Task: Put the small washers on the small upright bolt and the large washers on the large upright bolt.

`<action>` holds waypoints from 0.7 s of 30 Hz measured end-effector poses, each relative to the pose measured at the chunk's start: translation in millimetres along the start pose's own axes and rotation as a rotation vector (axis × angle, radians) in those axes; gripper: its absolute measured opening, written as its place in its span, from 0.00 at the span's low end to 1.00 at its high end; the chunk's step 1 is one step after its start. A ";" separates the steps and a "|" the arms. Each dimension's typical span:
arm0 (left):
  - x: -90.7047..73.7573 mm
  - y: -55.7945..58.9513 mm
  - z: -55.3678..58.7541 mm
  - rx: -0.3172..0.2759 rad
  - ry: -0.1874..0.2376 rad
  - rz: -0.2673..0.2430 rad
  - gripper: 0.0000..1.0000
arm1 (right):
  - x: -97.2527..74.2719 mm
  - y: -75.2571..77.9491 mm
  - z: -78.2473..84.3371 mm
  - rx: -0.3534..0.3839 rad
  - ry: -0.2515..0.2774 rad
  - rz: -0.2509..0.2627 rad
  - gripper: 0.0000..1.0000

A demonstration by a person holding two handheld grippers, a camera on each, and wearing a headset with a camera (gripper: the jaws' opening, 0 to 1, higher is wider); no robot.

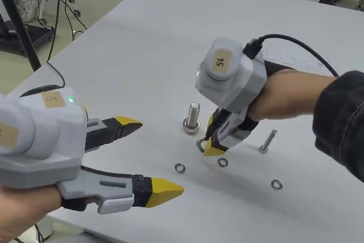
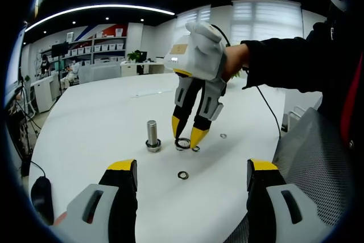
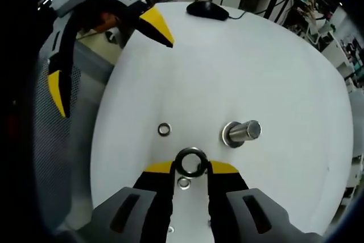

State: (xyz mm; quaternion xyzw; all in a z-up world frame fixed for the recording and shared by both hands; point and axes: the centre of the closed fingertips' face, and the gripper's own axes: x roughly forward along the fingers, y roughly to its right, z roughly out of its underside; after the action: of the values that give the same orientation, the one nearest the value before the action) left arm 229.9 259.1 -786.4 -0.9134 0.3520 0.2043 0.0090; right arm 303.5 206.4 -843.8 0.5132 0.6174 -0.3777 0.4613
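Observation:
My right gripper is shut on a large steel washer, held low over the white table just right of the large upright bolt. In the right gripper view the large washer sits between the yellow tips, with the large bolt up and to the right. A washer lies around that bolt's base. The small bolt is farther right and looks tilted here. Small washers lie loose on the table. My left gripper hovers open and holds nothing at the near left.
The white table stretches far back. A black mouse and its cable lie near the table's left edge. The right gripper's black cable runs over the person's dark sleeve. Office desks and chairs stand beyond the table.

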 end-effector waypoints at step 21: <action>3.6 3.0 0.2 0.003 -0.008 0.012 0.79 | -56.3 33.8 -29.0 -0.018 0.072 0.105 0.23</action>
State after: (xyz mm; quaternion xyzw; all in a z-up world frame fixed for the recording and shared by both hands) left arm 230.3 254.6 -787.5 -0.9104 0.3577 0.2075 0.0105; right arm 334.1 223.9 -781.2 0.5537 0.6094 -0.3286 0.4626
